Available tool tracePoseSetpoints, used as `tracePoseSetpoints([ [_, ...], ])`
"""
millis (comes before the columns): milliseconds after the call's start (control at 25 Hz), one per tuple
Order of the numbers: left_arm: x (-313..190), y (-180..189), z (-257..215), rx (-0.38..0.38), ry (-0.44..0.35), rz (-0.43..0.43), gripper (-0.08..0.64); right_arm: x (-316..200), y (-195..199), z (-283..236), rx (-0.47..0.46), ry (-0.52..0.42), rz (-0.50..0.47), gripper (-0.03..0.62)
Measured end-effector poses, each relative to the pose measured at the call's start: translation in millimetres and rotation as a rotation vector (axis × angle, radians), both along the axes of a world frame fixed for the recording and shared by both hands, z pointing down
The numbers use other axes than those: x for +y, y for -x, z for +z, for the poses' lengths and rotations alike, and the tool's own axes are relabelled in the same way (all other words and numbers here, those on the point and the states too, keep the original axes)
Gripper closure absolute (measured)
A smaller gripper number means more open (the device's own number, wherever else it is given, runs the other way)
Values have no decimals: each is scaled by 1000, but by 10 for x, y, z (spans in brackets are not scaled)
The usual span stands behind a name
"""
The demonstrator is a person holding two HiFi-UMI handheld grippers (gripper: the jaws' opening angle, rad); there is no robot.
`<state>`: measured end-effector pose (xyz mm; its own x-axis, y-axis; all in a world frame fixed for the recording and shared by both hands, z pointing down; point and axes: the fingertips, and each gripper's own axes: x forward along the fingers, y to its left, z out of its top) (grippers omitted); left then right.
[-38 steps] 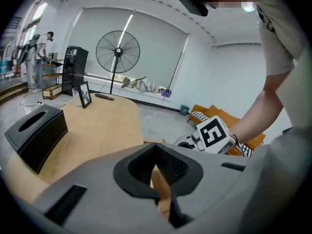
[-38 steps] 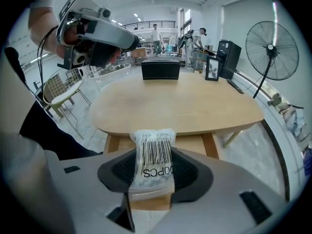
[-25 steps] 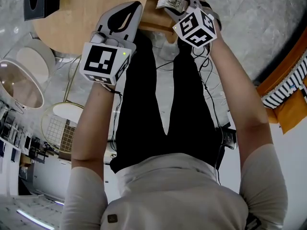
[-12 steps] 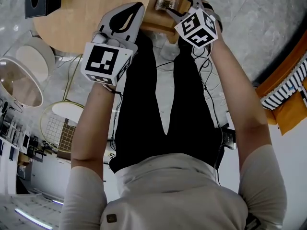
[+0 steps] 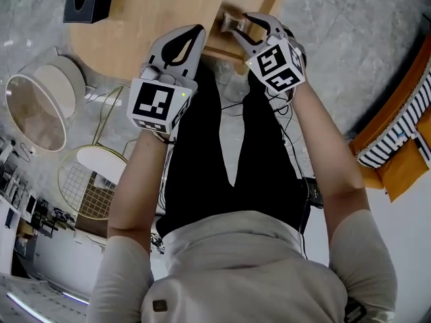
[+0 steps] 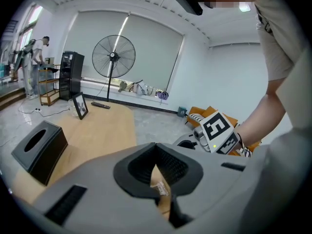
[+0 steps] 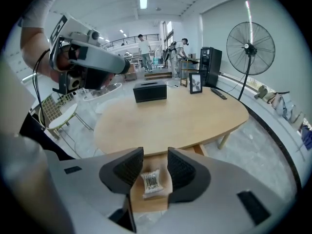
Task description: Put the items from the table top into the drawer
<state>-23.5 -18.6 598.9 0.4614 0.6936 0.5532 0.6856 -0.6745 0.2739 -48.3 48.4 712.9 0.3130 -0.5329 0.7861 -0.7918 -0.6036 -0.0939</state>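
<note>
A small clear packet point(image 7: 151, 181) with a printed label lies in the open wooden drawer point(image 7: 146, 204) under the near edge of the oval table point(image 7: 170, 116). My right gripper point(image 7: 155, 162) hangs above it with its jaws apart and closing; the packet shows between them but lower down, untouched. In the head view the packet point(image 5: 231, 24) rests in the drawer point(image 5: 225, 46) just beyond the right gripper point(image 5: 244, 27). My left gripper point(image 5: 195, 29) is to its left, jaws shut on nothing. Through the left gripper's point(image 6: 156, 147) hollow I glimpse the packet point(image 6: 162, 190).
A black tissue box point(image 7: 150, 90) and a picture frame point(image 7: 196, 83) stand on the far part of the table. Round white side tables point(image 5: 44, 103) and a wire-topped stool point(image 5: 91, 180) are at the left. A floor fan point(image 7: 250, 48) and an orange striped seat point(image 5: 397, 140) are further off.
The right gripper held the packet over the drawer, let it go, and the packet now lies in the drawer. Both grippers have risen away from the drawer.
</note>
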Motion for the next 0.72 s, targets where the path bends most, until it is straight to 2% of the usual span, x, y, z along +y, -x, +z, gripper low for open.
tracePoseSetpoints([
  [160, -51, 38, -562, 41, 15, -30, 551, -89, -26, -753, 68, -54, 10, 487],
  [280, -95, 43, -1148, 97, 45, -48, 551, -279, -98, -1550, 162, -149, 16, 526],
  [560, -119, 311, -2689, 195, 101, -101, 551, -452, 96, -3472, 272, -316, 52, 555],
  [720, -93, 384, -3568, 303, 131, -98, 551, -468, 118, -4472, 380, -362, 3, 563],
])
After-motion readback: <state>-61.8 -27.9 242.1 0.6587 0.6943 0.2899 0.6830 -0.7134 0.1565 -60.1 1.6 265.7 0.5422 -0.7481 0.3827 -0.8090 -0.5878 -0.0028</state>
